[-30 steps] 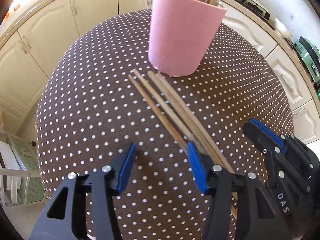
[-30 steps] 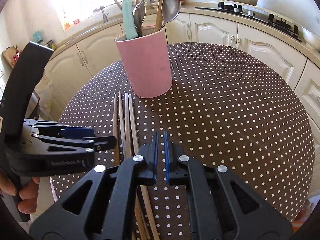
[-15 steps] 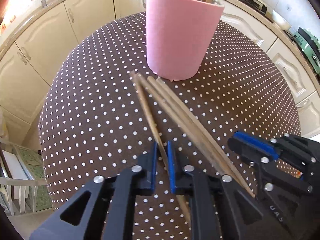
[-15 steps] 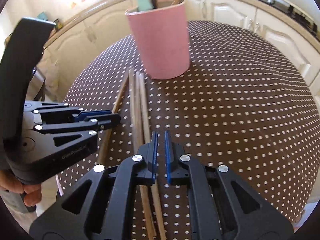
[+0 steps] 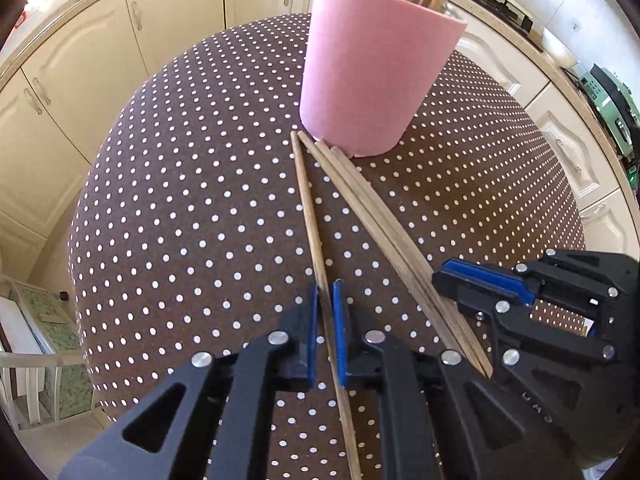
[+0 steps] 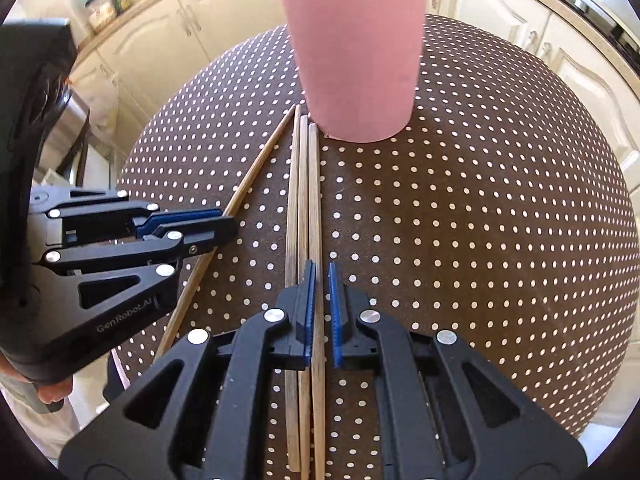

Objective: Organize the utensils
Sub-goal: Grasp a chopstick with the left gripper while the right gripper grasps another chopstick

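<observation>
Left wrist: left claw clamps one chopstick lying between its blue pads.

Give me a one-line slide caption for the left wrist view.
Left gripper jaws shut on one chopstick angled away from three chopsticks beside the pink cup.

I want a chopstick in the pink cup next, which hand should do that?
Left. The left gripper is shut on the single chopstick, splayed away from the others. The right gripper is shut with nothing clearly pinched, over the three chopsticks lying together by the pink cup.
</observation>
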A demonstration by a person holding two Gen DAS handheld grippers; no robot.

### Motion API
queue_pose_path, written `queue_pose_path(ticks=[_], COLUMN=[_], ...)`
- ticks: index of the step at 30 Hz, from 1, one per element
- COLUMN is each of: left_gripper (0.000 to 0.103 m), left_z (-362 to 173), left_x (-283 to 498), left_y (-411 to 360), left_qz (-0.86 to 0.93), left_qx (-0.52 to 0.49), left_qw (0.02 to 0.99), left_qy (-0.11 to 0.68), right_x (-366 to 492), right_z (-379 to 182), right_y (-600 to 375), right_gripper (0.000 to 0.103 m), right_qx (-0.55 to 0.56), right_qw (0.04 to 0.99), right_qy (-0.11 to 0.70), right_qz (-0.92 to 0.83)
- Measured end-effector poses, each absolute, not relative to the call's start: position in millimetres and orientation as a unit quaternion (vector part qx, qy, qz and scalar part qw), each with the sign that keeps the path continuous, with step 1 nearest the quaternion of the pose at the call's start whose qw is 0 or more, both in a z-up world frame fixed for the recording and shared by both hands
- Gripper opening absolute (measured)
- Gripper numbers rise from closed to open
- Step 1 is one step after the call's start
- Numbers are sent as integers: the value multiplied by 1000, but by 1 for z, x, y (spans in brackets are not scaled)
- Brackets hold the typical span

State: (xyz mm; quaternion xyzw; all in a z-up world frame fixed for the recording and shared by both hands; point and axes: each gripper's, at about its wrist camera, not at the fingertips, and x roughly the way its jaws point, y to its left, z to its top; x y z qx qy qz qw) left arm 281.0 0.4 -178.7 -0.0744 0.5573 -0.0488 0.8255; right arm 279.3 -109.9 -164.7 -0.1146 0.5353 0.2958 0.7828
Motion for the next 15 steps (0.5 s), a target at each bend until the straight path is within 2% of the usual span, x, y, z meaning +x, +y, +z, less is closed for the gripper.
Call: queue_pose_path(ticks=[7,15], left_gripper=[9,7], left_z=[-180,-181], left_x=[288,285], left_y=[-9,0], left_qz=[-39,-42], left_qx=[-65,-95], left_qw=[827,831], left_qy=[557,547], right_x=[291,284], right_z=[-169,-170], right_y=[-74,-76], right_gripper=[8,6], right_qx=[-170,-153], right_qw=[760,777], right_qy=[558,537], right_qz=[286,290])
